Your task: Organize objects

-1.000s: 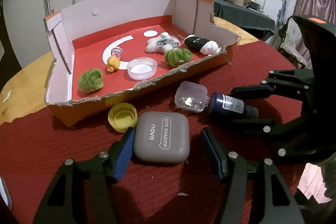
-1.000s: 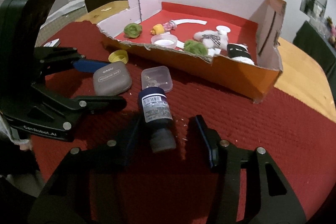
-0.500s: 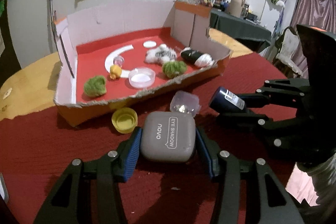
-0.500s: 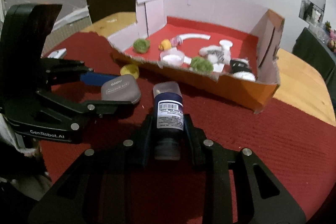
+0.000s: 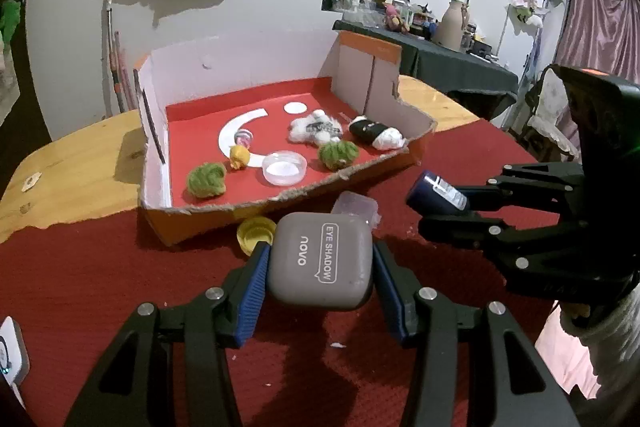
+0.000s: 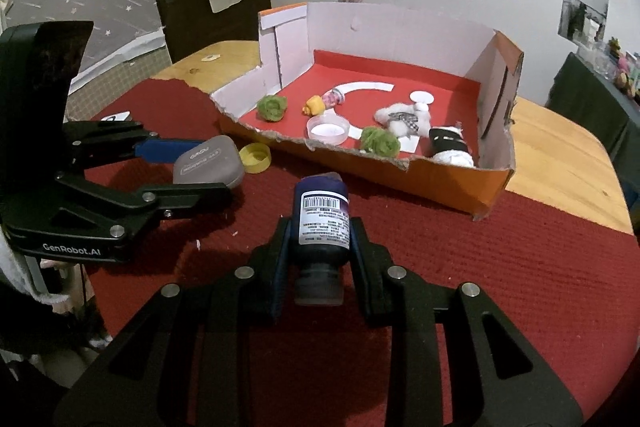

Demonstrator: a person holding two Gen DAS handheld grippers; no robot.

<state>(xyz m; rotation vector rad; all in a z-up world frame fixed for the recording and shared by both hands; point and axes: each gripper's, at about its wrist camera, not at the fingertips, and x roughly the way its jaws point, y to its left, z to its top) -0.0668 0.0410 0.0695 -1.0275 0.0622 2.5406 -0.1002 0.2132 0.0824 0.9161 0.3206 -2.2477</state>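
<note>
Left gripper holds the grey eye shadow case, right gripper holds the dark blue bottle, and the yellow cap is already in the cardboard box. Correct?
Not quite. The yellow cap lies on the red cloth outside the cardboard box, as the left wrist view shows. The rest stands: left gripper on the eye shadow case, right gripper on the bottle.

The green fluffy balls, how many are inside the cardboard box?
2. One green fluffy ball lies near the left wall of the cardboard box; the other lies by the torn front edge, right of the clear round dish.

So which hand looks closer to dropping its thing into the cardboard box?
Probably the left. Its gripper is shut on the eye shadow case, lifted right at the box's torn front edge. The right gripper is shut on the dark bottle, a bit farther back.
</note>
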